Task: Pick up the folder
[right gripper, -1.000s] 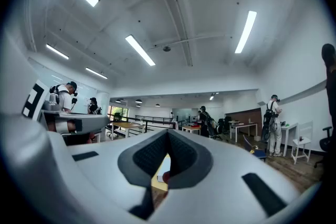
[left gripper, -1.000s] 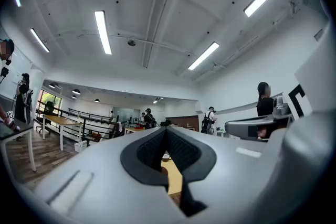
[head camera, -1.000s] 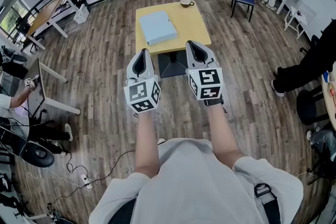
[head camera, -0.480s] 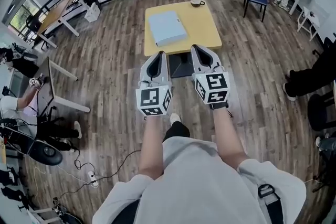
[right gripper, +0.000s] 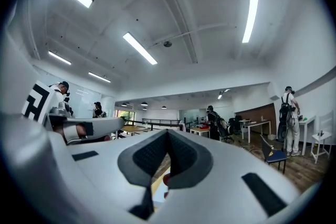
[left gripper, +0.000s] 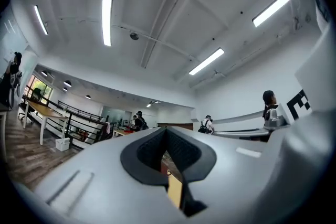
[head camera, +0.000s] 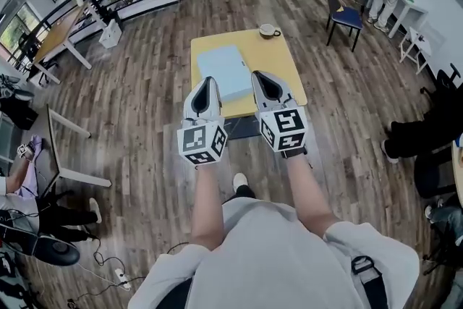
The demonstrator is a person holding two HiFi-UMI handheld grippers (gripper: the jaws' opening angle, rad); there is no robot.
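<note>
Forward, left claw (head camera: 208, 80), right claw (head camera: 259, 75), parallel, closed, near folder (head camera: 226, 67).

light: bright, even, ceiling strip lights (left gripper: 107, 19) | edges: fisheye warp, dark corners | focus: sharp

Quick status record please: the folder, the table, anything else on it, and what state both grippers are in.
folder: light blue, lying flat on the table's left part, not gripped
table: small, yellow top, on a wood floor
other item: cup near the far right corner, apart from the folder
left gripper: jaws shut, nothing between them, held at the table's near side
right gripper: jaws shut, empty, beside the left one
task state: folder not yet picked up
</note>
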